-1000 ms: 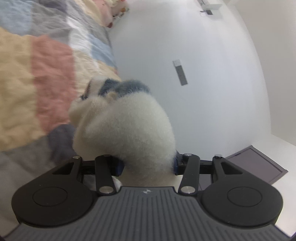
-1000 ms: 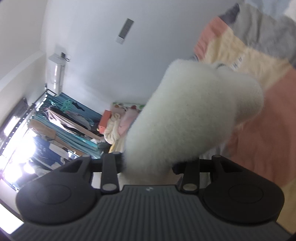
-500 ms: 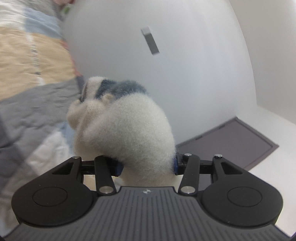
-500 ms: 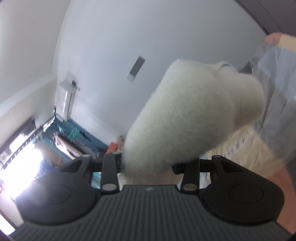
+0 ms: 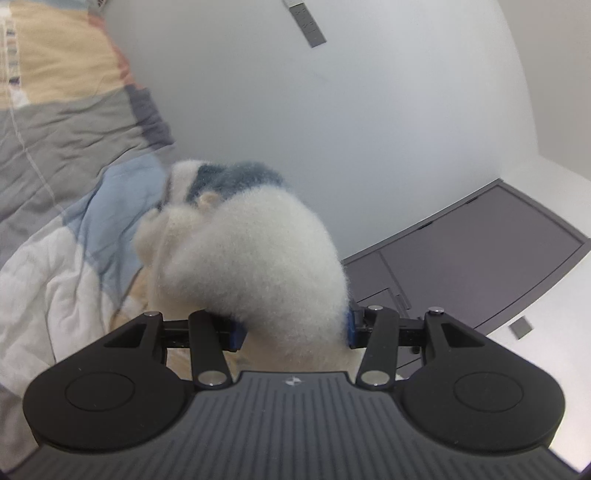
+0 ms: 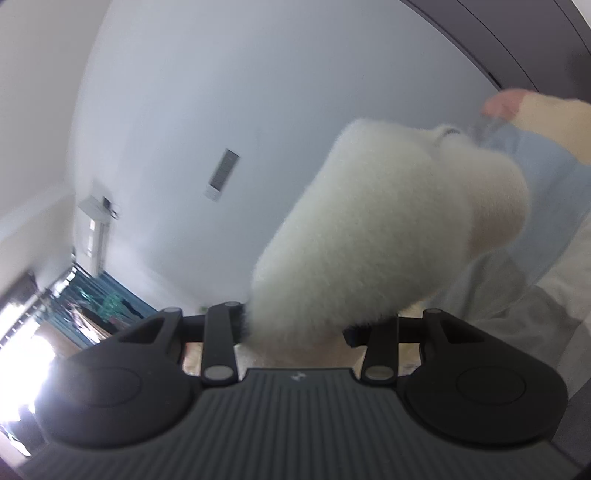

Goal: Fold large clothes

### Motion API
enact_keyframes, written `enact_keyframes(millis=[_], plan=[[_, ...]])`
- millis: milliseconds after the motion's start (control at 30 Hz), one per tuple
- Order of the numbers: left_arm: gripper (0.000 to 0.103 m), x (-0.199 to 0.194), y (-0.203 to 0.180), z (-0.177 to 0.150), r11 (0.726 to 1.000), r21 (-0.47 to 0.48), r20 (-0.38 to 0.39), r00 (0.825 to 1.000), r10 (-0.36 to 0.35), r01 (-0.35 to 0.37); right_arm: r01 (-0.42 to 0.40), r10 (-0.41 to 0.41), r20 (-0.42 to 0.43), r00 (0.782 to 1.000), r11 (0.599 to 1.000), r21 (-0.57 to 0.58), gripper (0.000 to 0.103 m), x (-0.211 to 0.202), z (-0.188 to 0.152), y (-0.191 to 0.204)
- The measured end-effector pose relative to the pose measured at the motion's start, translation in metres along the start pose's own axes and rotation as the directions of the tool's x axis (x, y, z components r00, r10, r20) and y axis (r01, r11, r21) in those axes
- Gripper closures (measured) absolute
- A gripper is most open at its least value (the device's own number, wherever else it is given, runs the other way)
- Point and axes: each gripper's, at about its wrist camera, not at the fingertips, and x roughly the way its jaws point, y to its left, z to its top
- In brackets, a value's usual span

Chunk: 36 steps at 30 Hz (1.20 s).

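Between the two fingers of the left gripper, a thick fold of the fluffy cream garment is clamped, the blue pads pressing into the pile on both sides. The bunched cloth bulges up and away from the jaws toward the far side of the left wrist view, where a blue-grey patch of the same garment shows at its top. To the left of it lies a patchwork quilt in grey, pale blue, white and tan blocks, creased and slightly blurred. Behind the garment rises a plain pale wall bearing a small grey panel; to the right a dark grey door is set in the wall.

In the right wrist view, the right gripper is likewise closed on a fold of the fluffy cream garment, which fills the space between the jaws and swells upward and to the right. The finger pads are hidden by the pile. Beyond the cloth, at right, the quilt appears in pale blue, grey and tan, blurred. At far left are a bright window area and a rack of hanging clothes, too blurred to tell further. A slim grey panel is mounted on the pale wall above them.
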Motion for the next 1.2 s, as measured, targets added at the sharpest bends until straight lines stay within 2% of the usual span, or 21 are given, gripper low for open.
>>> enact_keyframes(millis=[167,300,400,500,667,833,933,1067,1200], plan=[[0.050,0.019,0.045,-0.012,0.999,-0.001,-0.019,0.999,0.035,-0.036,0.044,-0.046,-0.070,0.997,0.999,-0.020,0.059,0.022,-0.020,-0.038],[0.050,0.022,0.073,-0.023,0.999,0.028,-0.043,0.998,0.034,-0.033,0.045,-0.046,-0.108,0.993,0.999,-0.015,0.059,0.020,-0.044,-0.066],[0.049,0.016,0.083,-0.032,0.997,0.078,-0.041,0.999,0.009,-0.006,-0.018,0.017,-0.105,0.994,1.000,-0.005,0.059,0.004,-0.065,-0.090],[0.049,0.007,0.095,-0.045,0.996,0.090,-0.036,0.999,0.004,-0.001,-0.047,0.048,-0.086,0.995,0.999,0.011,0.059,-0.008,-0.084,-0.109],[0.045,-0.005,0.118,-0.065,0.999,0.045,-0.011,1.000,-0.014,0.014,-0.063,0.067,-0.038,0.997,0.994,0.091,0.055,-0.013,-0.106,-0.129],[0.042,-0.008,0.121,-0.067,0.999,0.040,-0.016,1.000,-0.018,0.019,-0.060,0.061,-0.015,0.998,0.997,0.044,0.052,-0.011,-0.107,-0.129],[0.033,-0.010,0.122,-0.063,1.000,0.014,-0.024,1.000,0.014,-0.013,-0.043,0.044,-0.015,0.999,0.998,0.050,0.051,-0.012,-0.104,-0.127],[0.031,-0.030,0.116,-0.061,0.998,-0.001,-0.040,0.997,0.064,-0.065,0.016,-0.016,0.008,1.000,0.999,0.043,0.050,-0.026,-0.111,-0.118],[0.031,-0.059,0.094,-0.065,0.984,0.086,-0.045,0.986,0.163,-0.159,0.087,-0.087,0.019,0.996,0.996,-0.003,0.047,-0.055,-0.122,-0.106]])
